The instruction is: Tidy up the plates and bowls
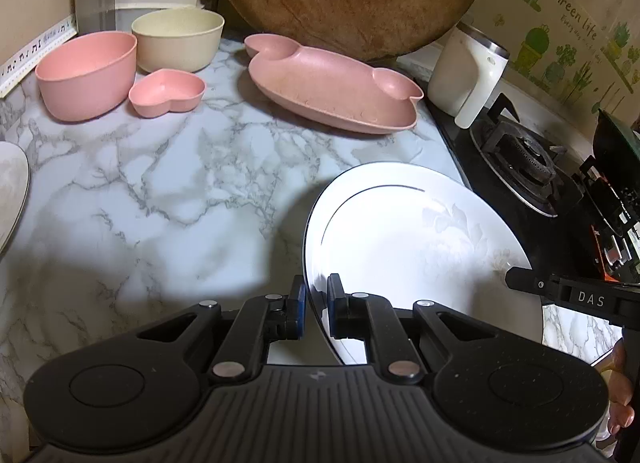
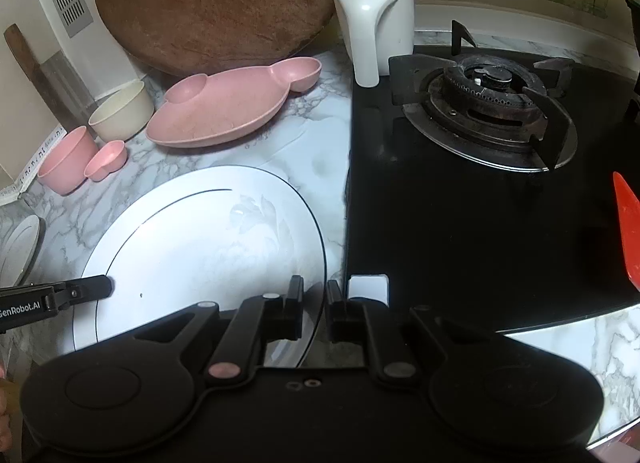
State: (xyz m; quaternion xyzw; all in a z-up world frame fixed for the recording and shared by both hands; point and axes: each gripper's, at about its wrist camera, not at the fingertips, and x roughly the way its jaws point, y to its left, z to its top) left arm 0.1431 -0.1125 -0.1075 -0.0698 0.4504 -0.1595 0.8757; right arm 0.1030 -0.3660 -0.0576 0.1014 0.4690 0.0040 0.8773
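Left gripper [image 1: 316, 311] and right gripper [image 2: 314, 313] fingers each clamp opposite rims of white plate [image 1: 404, 239], tilted over table [image 1: 160, 191]. Keep both grips level; lower together.

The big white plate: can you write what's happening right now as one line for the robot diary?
left gripper: shut on white plate rim | right gripper: shut on opposite rim | plate: tilted above marble counter
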